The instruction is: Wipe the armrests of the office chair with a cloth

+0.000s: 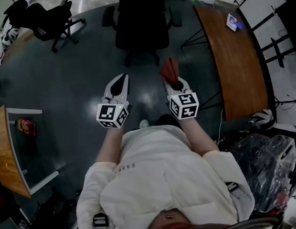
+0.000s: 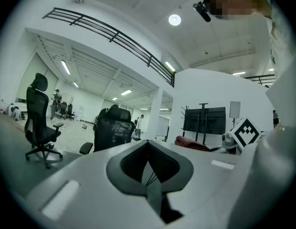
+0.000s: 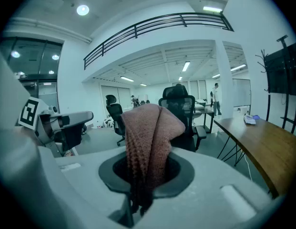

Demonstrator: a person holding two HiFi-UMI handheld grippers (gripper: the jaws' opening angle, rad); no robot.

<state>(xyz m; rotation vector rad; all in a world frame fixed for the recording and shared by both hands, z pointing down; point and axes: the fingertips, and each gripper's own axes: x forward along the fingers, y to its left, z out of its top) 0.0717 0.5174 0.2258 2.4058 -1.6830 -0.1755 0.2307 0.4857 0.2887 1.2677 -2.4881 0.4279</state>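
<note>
The office chair [image 1: 140,25] stands top centre of the head view, its armrests [image 1: 175,17] not yet reached. The left gripper [image 1: 123,78], jaws together, holds nothing. The right gripper [image 1: 176,83] clamps the cloth [image 1: 169,70] mid-frame; its fold should press flat along an armrest.
</note>
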